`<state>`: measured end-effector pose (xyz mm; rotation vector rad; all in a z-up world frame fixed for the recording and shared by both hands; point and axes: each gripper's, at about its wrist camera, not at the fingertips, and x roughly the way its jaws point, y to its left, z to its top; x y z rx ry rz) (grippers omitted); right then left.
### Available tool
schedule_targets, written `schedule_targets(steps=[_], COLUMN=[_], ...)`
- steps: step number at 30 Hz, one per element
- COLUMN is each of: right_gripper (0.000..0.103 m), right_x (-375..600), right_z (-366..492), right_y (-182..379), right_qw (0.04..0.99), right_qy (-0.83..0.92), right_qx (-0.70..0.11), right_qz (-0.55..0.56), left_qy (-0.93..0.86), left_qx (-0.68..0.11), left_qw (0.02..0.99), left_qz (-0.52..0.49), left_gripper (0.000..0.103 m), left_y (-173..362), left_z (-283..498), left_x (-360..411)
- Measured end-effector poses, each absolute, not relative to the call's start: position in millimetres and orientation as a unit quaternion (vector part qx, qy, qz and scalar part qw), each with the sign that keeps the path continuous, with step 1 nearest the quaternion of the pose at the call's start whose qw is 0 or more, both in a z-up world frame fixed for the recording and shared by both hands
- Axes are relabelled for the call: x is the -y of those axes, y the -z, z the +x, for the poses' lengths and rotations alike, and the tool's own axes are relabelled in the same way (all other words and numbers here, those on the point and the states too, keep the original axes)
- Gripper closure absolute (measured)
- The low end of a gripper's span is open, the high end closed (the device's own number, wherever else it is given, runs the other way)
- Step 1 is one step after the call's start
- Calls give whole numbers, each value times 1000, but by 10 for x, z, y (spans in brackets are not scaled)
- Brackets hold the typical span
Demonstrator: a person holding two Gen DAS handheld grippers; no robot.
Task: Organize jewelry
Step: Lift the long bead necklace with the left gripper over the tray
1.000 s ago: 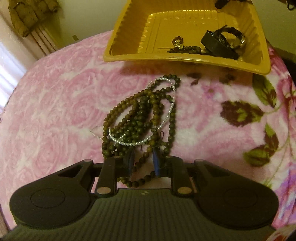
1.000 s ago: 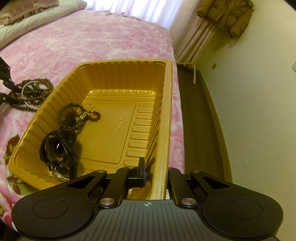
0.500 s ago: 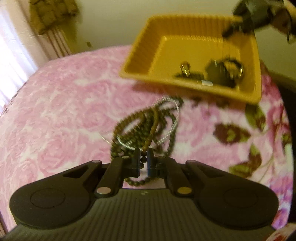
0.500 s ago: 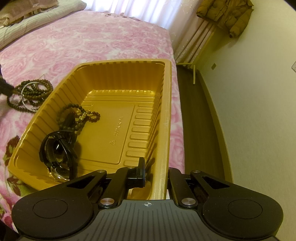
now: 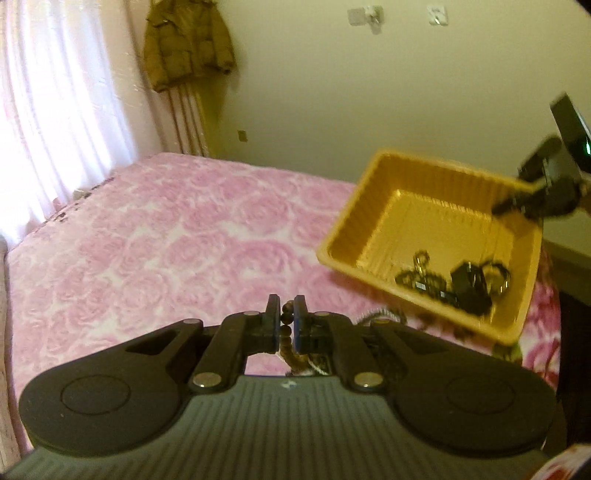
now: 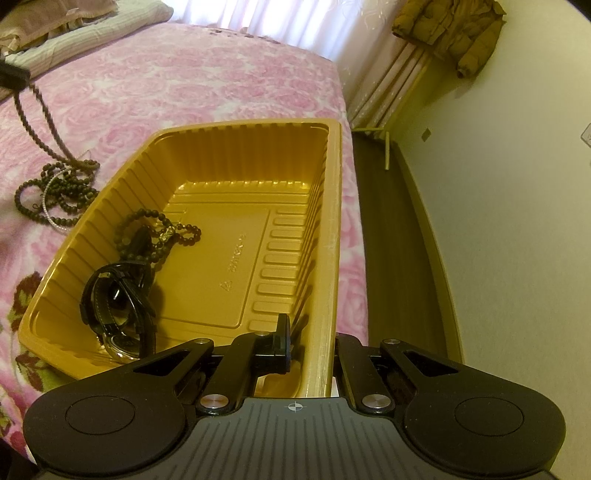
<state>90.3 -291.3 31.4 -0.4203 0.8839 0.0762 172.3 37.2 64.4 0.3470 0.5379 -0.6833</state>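
My left gripper (image 5: 285, 317) is shut on a dark brown bead necklace (image 5: 286, 325) and holds it raised above the pink bed. In the right wrist view the necklace (image 6: 44, 110) hangs from the left gripper at the top left, its lower loops still lying on the bed with a thin pearl strand (image 6: 50, 214). My right gripper (image 6: 310, 347) is shut on the near right wall of the yellow plastic tray (image 6: 328, 221). The tray (image 5: 373, 206) holds a black watch (image 6: 118, 295) and a dark bead bracelet (image 6: 159, 236).
The pink rose-patterned bedspread (image 5: 166, 236) covers the bed. The bed edge and dark floor (image 6: 391, 229) lie right of the tray. A brown jacket (image 5: 184, 44) hangs by the curtain. Folded bedding (image 6: 74, 26) lies at the far left.
My left gripper shut on the bead necklace and rose with it, tilting up so the bed and wall fill its view. The right gripper and tray stayed put.
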Motion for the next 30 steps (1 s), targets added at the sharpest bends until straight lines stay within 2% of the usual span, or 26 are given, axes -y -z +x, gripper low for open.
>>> schedule_targets(steps=[16,30], right_gripper=[98,98], right_x=[2896,2889], right_z=[905,910], right_y=[-339,-361], right_qw=[883,885], right_qy=[-38,-41], right_qx=[-422,-416], right_qz=[-204,-205], left_qy=[295,309], left_qx=[-233,-189], left_qw=[921,927], left_qz=[100,100], left_gripper=[97,97], left_y=[-1451,-1932], left_z=[1783,1771], left_x=[-262,-60])
